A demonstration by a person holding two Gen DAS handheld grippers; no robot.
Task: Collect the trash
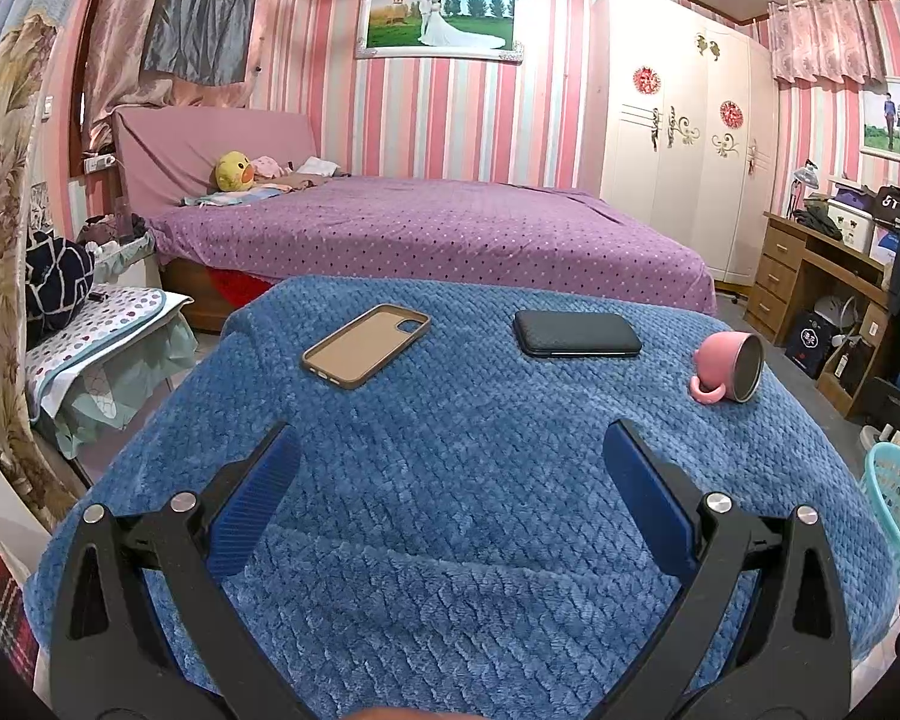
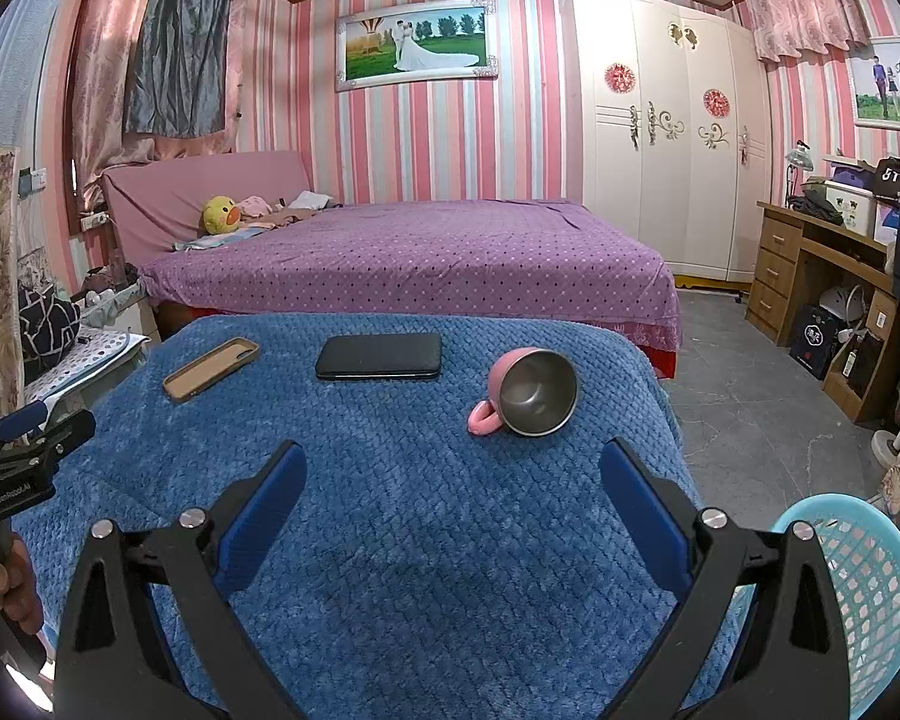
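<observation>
1. Left tongs (image 1: 450,468) and right tongs (image 2: 453,480) sit nearest the lens in each wrist view; both spread wide, with nothing between their blue pads, above the blue blanket (image 2: 390,540) that covers the worktop.
2. Phone case (image 1: 366,345), tan and lying inside-up, rests toward the far left of the blanket; a dark phone (image 2: 378,356) lies just beside it to the right, apart from it.
3. Pink cup (image 2: 531,393) lies tipped on its side at the far right, steel interior facing the right wrist camera, handle touching the blanket.
4. Basket (image 2: 864,588), turquoise plastic mesh, stands off the right edge of the worktop, low and near the right tongs; its contents cannot be made out.
5. Step in hand, as judged: the start, before any pickup. No obvious scrap shows, so the three items are probably what is to be collected.
6. Next move calls for: advancing the right tongs to the cup, closing across its rim or wall, then carrying it to the basket.
</observation>
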